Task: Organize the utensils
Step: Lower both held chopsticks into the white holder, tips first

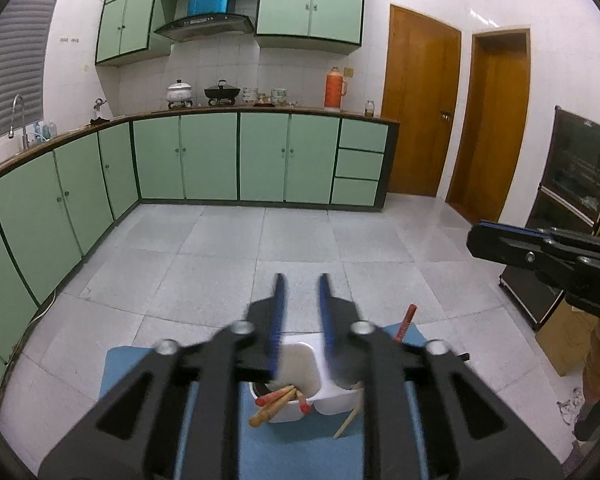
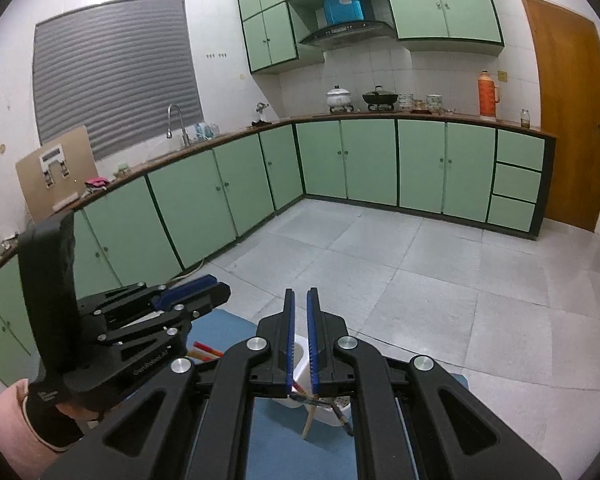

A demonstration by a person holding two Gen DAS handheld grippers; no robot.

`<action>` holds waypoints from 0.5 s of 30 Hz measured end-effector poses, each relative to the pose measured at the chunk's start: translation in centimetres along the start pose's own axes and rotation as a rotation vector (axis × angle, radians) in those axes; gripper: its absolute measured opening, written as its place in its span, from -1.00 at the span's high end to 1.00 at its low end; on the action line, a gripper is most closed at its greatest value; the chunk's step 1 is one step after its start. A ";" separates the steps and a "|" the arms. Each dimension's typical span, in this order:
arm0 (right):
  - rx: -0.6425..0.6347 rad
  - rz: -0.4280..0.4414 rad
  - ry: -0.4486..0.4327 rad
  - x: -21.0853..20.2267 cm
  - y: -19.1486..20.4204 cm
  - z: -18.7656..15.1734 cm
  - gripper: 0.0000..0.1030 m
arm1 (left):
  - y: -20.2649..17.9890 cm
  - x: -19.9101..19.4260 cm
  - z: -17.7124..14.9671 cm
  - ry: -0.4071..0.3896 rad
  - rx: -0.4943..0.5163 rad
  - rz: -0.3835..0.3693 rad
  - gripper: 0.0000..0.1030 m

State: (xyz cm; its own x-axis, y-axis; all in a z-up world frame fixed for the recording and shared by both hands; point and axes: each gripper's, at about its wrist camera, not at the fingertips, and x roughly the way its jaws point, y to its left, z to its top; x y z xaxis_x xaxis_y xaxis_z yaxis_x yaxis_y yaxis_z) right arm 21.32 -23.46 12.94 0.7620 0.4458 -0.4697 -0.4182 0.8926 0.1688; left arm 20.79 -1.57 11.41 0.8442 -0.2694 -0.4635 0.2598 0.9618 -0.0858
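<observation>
A white utensil holder (image 1: 300,364) stands on a blue mat (image 1: 260,448) below both grippers. Several red-tipped wooden chopsticks (image 1: 276,400) lean in its near compartment, and one red utensil (image 1: 405,323) lies on the mat to the right. My left gripper (image 1: 302,280) is open and empty above the holder. It also shows in the right wrist view (image 2: 192,288). My right gripper (image 2: 301,294) hangs above the holder (image 2: 302,364) with its jaws a narrow gap apart and nothing between them. Chopsticks (image 2: 310,420) and a dark-handled utensil (image 2: 342,416) lean in the holder below it.
Green base cabinets (image 2: 364,160) run along the left and far walls, with pots and a red thermos (image 2: 488,94) on the counter. Grey floor tiles (image 1: 300,240) lie ahead. Wooden doors (image 1: 420,112) and a dark appliance (image 1: 572,184) stand to the right.
</observation>
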 end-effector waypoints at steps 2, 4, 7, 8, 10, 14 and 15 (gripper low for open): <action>0.007 0.000 -0.011 -0.7 -0.1 -0.2 0.86 | 0.1 -0.9 0.0 -0.024 -0.005 0.000 0.44; 0.011 0.011 -0.017 -1.2 -0.2 -0.4 0.86 | 0.2 -1.9 0.1 -0.044 -0.010 -0.010 0.43; 0.031 0.006 -0.008 -1.1 -0.9 -0.4 0.86 | 0.2 -2.9 0.3 -0.055 -0.012 -0.007 0.39; 0.043 0.005 0.000 -0.8 -1.2 -0.4 0.86 | 0.1 -3.3 0.3 -0.061 -0.014 -0.008 0.37; 0.069 0.014 0.017 -0.1 -1.9 -0.4 0.86 | 0.0 -3.7 0.4 -0.067 -0.008 -0.005 0.31; 0.105 0.041 0.066 2.2 -3.0 -0.5 0.83 | -0.3 -3.3 0.5 -0.061 0.010 0.010 0.31; 0.107 0.048 0.080 2.7 -3.0 -0.6 0.83 | -0.2 -3.0 0.5 -0.058 0.012 0.013 0.31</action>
State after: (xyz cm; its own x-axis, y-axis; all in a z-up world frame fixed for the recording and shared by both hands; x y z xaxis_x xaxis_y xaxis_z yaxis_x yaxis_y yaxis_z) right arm 24.29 -24.97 10.63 0.6991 0.4848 -0.5256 -0.3945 0.8746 0.2819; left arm 18.39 -1.01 13.25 0.8733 -0.2592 -0.4124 0.2537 0.9648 -0.0691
